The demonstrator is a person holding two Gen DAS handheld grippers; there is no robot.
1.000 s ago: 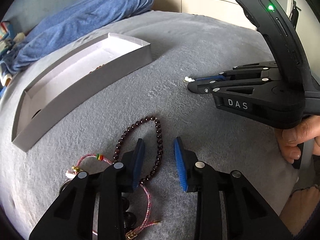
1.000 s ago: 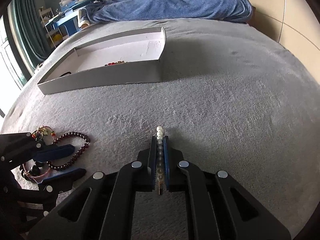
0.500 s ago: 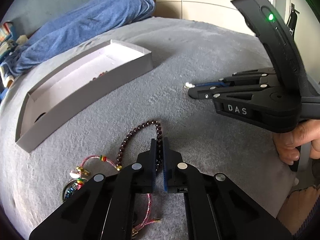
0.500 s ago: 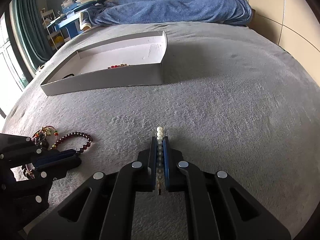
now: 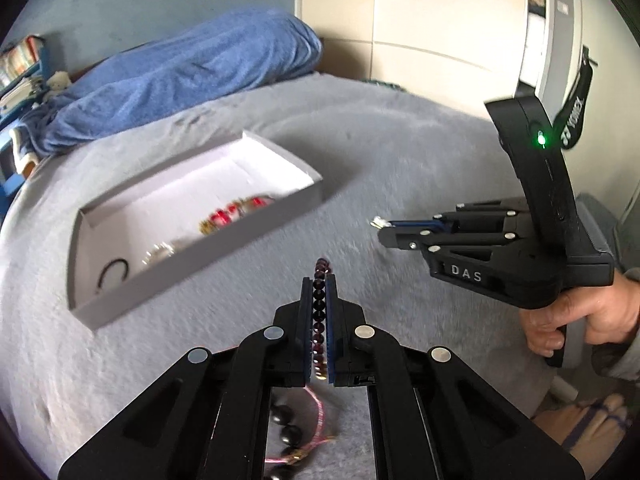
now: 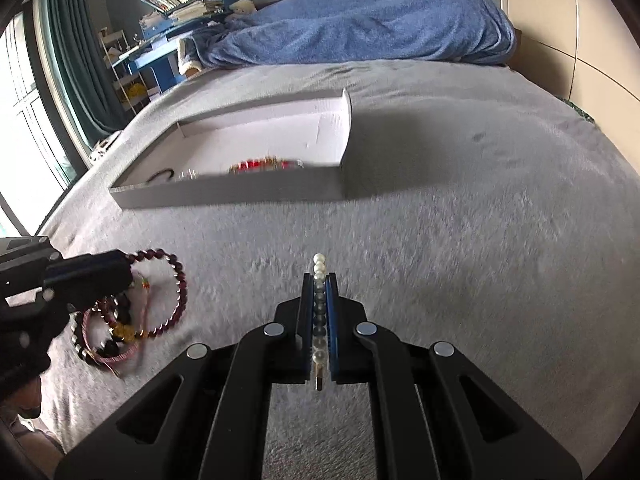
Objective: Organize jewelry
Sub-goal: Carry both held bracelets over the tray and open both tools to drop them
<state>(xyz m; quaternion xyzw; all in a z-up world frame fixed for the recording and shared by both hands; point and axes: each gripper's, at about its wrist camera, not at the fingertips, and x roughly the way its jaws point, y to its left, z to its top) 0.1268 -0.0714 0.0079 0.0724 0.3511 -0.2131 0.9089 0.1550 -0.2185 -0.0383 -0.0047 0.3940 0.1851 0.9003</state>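
Observation:
My left gripper (image 5: 319, 280) is shut on a dark red bead bracelet (image 5: 319, 312) and holds it lifted above the grey bed cover; it also shows in the right wrist view (image 6: 178, 280), hanging as a loop from the left gripper (image 6: 120, 270). My right gripper (image 6: 319, 278) is shut on a white pearl strand (image 6: 319, 268), also above the cover; the right gripper (image 5: 386, 232) appears at right in the left wrist view. A white open box (image 5: 192, 264) lies ahead with a red beaded piece (image 5: 232, 214) and a black ring (image 5: 114, 270) inside.
A pile of other bracelets, pink cord and black beads (image 6: 108, 336), lies on the cover under the left gripper. A blue blanket (image 6: 360, 28) is heaped at the bed's far end. A blue shelf with books (image 6: 180, 4) stands beyond the bed.
My left gripper closed on the dark red bracelet and lifted it off the cover. Both grippers rose, and the box now shows its inside. The right gripper kept its pearl strand.

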